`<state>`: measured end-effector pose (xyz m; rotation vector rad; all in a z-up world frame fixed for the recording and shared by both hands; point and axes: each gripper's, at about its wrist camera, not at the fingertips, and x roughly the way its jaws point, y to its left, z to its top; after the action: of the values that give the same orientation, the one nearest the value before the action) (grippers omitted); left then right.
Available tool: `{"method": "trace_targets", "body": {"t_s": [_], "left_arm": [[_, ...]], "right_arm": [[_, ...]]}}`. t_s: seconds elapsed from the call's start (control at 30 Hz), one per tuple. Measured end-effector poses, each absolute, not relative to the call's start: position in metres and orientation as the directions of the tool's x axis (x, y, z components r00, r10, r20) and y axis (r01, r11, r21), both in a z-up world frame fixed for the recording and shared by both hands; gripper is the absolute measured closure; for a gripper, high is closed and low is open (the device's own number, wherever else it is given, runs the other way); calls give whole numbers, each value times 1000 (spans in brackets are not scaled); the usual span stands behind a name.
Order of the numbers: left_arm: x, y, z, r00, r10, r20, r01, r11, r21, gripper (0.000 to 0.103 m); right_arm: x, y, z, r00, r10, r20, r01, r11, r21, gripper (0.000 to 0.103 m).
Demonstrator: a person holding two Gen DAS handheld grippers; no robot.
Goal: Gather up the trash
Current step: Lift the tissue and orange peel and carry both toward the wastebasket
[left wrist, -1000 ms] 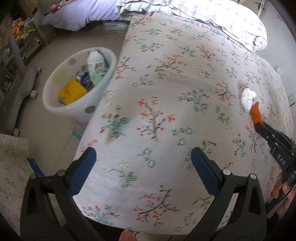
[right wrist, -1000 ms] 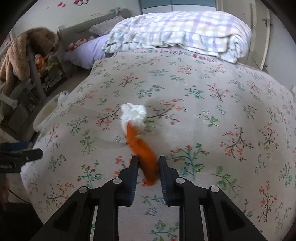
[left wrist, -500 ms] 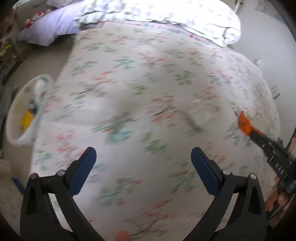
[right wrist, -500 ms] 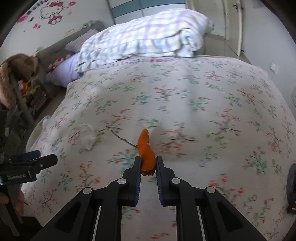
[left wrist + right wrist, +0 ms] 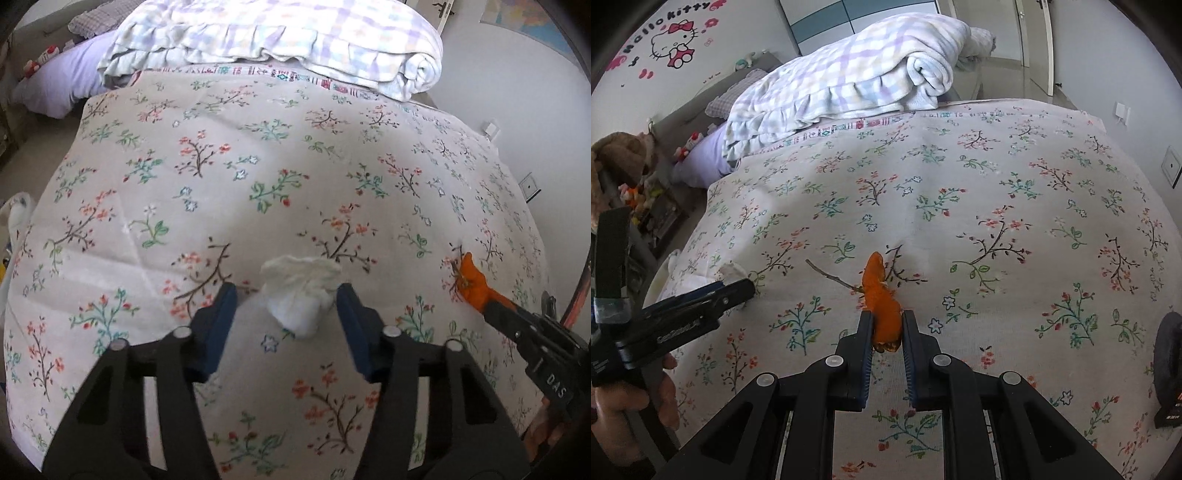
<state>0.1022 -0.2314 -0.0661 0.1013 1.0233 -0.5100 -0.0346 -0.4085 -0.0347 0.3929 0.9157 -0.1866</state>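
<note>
A crumpled white tissue [image 5: 299,291] lies on the floral bedspread [image 5: 258,166], between the blue pads of my left gripper [image 5: 285,299]. Its jaws are closing; the right pad brushes the tissue and the left pad stands apart from it. My right gripper [image 5: 885,321] is shut on an orange peel [image 5: 881,291] with a thin brown twig [image 5: 831,275] sticking out to the left. In the left wrist view the orange peel [image 5: 471,280] shows at the right, just above the bedspread. In the right wrist view the left gripper [image 5: 738,290] hides most of the tissue [image 5: 733,271].
A folded checked blanket [image 5: 295,37] lies along the far end of the bed, a purple pillow [image 5: 62,81] beside it. The white bin's rim [image 5: 14,218] peeks in at the far left, beyond the bed edge. A dark round object [image 5: 1167,354] sits at the right.
My left gripper swung right from the bin side to the tissue and its jaws narrowed around it. The right gripper pulled the orange peel away from the tissue, to the right.
</note>
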Motion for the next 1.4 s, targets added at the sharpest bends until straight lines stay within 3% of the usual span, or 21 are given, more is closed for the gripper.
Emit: {"method": "trace_targets", "body": {"t_s": [0.07, 0.27, 0.7, 1.4], "left_arm": [[103, -233, -66, 419, -358, -835, 452, 879, -151, 70], [102, -231, -62, 406, -376, -833, 469, 868, -163, 80], [99, -200, -47, 410, -391, -824, 457, 870, -186, 81], [122, -73, -24, 491, -317, -812, 256, 943, -214, 81]], "right_arm": [[-34, -409, -35, 600, 11, -800, 321, 913, 253, 87], [-33, -409, -33, 605, 12, -796, 324, 910, 259, 87], [-23, -393, -15, 638, 27, -770, 291, 917, 274, 88], [23, -304, 9, 672, 138, -727, 128, 946, 298, 88]]}}
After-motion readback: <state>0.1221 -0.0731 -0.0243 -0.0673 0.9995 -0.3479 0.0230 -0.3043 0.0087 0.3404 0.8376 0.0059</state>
